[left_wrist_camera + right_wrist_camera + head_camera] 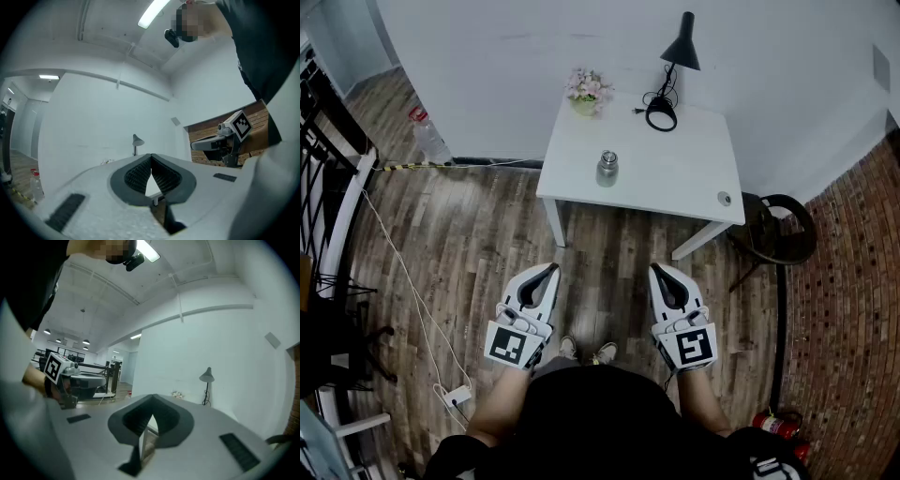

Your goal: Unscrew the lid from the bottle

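Note:
A small metal bottle [607,169] with a screw lid stands upright near the front left of the white table [675,178] in the head view. My left gripper [551,269] and right gripper [656,270] hover side by side over the wooden floor, well short of the table, both shut with nothing in them. In the left gripper view the left gripper [151,157] has its tips touching, and the right gripper's marker cube [240,123] shows at the right. The right gripper [152,397] is likewise shut in its own view. The bottle is hidden in both gripper views.
A black desk lamp [673,66] and a pot of flowers [587,92] stand at the table's back. A round stool [778,228] sits right of the table, next to a brick wall. A plastic bottle [427,137] and a cable [394,253] lie on the floor at left.

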Demonstrator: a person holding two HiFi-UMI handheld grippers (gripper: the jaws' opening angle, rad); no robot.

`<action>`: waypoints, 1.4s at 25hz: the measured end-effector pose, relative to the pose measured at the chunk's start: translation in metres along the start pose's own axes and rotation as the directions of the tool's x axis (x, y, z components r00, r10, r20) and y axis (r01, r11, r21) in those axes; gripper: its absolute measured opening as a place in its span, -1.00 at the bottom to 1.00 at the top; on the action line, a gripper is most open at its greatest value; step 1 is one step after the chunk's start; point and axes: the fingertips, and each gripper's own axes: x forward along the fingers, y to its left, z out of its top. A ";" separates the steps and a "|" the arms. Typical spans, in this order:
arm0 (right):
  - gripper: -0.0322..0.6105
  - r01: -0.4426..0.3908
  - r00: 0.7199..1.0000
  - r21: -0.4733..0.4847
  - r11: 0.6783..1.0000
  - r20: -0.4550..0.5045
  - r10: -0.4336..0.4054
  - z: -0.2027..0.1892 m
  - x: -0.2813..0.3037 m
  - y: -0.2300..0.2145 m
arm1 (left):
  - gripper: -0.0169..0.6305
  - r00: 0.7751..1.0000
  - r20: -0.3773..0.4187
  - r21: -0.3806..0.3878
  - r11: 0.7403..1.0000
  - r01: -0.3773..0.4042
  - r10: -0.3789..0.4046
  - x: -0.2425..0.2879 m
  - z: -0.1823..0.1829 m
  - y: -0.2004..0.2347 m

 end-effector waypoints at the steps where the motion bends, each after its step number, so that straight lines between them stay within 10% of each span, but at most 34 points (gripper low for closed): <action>1: -0.86 -0.004 1.000 -0.002 1.000 0.002 0.004 -0.001 0.000 -0.002 | -0.88 1.000 0.007 0.009 1.000 0.000 0.000 0.002 0.000 -0.002; 20: -0.86 -0.073 0.997 0.099 0.992 -0.008 0.074 -0.034 -0.001 -0.022 | -0.88 0.997 -0.056 0.022 0.999 -0.042 0.043 0.019 -0.029 -0.015; 35: -0.86 -0.003 0.991 0.065 0.998 -0.134 0.011 -0.053 0.112 -0.090 | -0.88 0.996 0.003 -0.038 0.995 0.088 -0.088 0.171 -0.048 0.072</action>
